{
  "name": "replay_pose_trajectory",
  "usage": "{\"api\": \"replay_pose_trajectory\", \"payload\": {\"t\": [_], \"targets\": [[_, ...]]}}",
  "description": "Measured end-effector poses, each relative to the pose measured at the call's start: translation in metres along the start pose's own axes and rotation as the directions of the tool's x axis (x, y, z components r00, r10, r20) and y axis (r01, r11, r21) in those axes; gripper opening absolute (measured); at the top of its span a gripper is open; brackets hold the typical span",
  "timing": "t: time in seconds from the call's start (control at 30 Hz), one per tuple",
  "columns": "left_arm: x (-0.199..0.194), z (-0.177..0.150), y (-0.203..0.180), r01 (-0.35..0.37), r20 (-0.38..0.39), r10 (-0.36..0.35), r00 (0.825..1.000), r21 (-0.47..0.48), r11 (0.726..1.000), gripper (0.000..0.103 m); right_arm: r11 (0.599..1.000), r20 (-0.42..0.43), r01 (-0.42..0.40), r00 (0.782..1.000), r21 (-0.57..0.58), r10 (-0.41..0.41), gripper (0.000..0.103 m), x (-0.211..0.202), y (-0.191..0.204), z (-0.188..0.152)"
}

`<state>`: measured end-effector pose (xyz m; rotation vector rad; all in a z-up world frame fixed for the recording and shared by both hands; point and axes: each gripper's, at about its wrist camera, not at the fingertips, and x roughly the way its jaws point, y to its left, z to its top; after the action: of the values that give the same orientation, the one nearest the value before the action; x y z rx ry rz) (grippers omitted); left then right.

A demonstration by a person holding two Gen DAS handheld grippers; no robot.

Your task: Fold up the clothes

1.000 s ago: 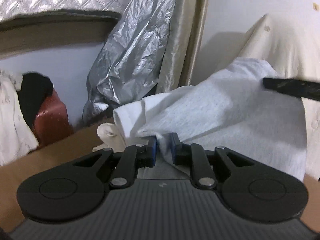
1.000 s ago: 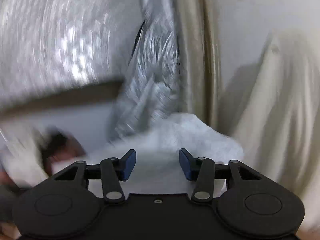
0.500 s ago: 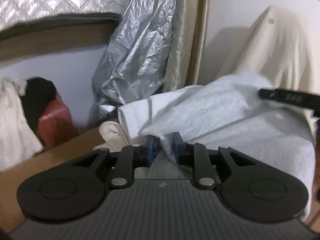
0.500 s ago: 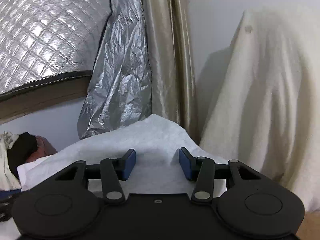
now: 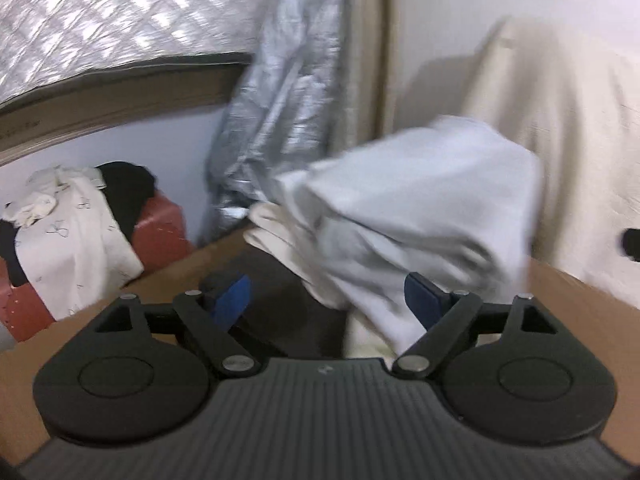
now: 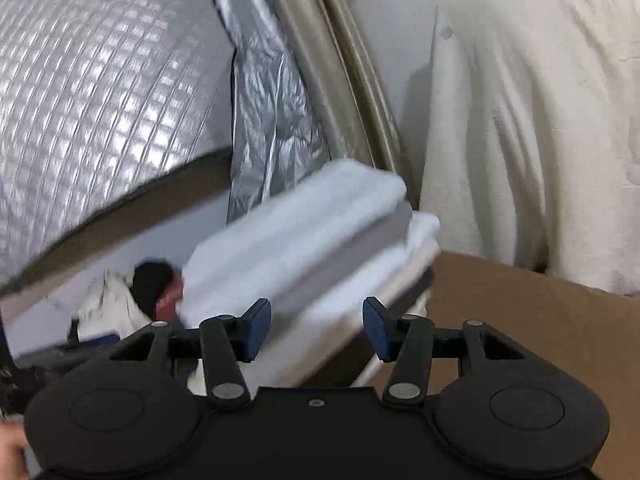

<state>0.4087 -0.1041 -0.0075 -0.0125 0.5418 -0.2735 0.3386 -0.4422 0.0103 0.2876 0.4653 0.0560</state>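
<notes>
A folded light grey garment [image 5: 420,208] lies on top of a stack of folded white clothes [image 5: 280,232] on the brown table [image 5: 568,300]. My left gripper [image 5: 326,300] is open and holds nothing; the garment's near corner hangs between its blue pads. In the right wrist view the same stack [image 6: 304,240] lies just beyond my right gripper [image 6: 316,324], which is open and empty. Both views are motion-blurred.
A pile of white and black clothes [image 5: 76,216] lies on a red case [image 5: 160,228] at the left. A silver plastic sheet [image 5: 280,92] and a beige curtain [image 6: 352,80] hang behind. A cream cloth [image 6: 540,120] drapes at the right.
My left gripper has opened and let go of the grey garment, which has dropped onto the stack. My right gripper has stayed open and pulled back a little.
</notes>
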Motion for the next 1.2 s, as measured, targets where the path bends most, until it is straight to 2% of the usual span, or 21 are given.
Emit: {"api": "replay_pose_trajectory", "payload": {"t": [0.1,0.27,0.43,0.53,0.67,0.8,1.0,1.2], "targets": [[-0.028,-0.017,-0.014,0.032,-0.027,-0.031,0.999,0.015,0.999,0.086,0.998,0.002,0.022,1.000,-0.057,-0.022,0.059,-0.027,0.019,-0.021],[-0.088,-0.045,-0.028,0.039,-0.080,-0.037,0.996,0.020,0.999,0.089,0.996,-0.019,0.072,0.997,-0.053,-0.073,0.060,-0.064,0.046,-0.043],[-0.143,-0.071,-0.027,0.048,-0.044,-0.047,0.998,0.020,0.999,0.094,0.996,-0.004,0.076,0.997,-0.044,-0.076,0.061,-0.101,0.064,-0.060],[-0.161,-0.087,-0.026,0.020,-0.018,-0.020,1.000,0.011,1.000,0.095,0.995,0.006,0.082,0.997,-0.052,-0.081,0.064,-0.123,0.071,-0.072],[-0.193,-0.109,-0.028,0.053,0.009,-0.053,0.999,-0.034,0.998,0.096,0.991,0.000,0.114,0.993,-0.068,-0.114,0.065,-0.146,0.081,-0.087],[-0.234,-0.121,-0.044,0.060,0.047,-0.060,0.997,0.014,0.998,0.103,0.986,-0.008,0.140,0.990,-0.093,-0.142,0.066,-0.170,0.090,-0.106],[-0.270,-0.139,-0.053,0.096,0.019,-0.096,0.995,-0.003,0.995,0.103,0.979,-0.026,0.189,0.981,-0.073,-0.191,0.077,-0.203,0.100,-0.131],[-0.279,-0.160,-0.060,-0.012,-0.085,0.013,0.996,0.016,1.000,0.103,0.973,-0.018,0.228,0.973,-0.043,-0.229,0.078,-0.233,0.101,-0.155]]}}
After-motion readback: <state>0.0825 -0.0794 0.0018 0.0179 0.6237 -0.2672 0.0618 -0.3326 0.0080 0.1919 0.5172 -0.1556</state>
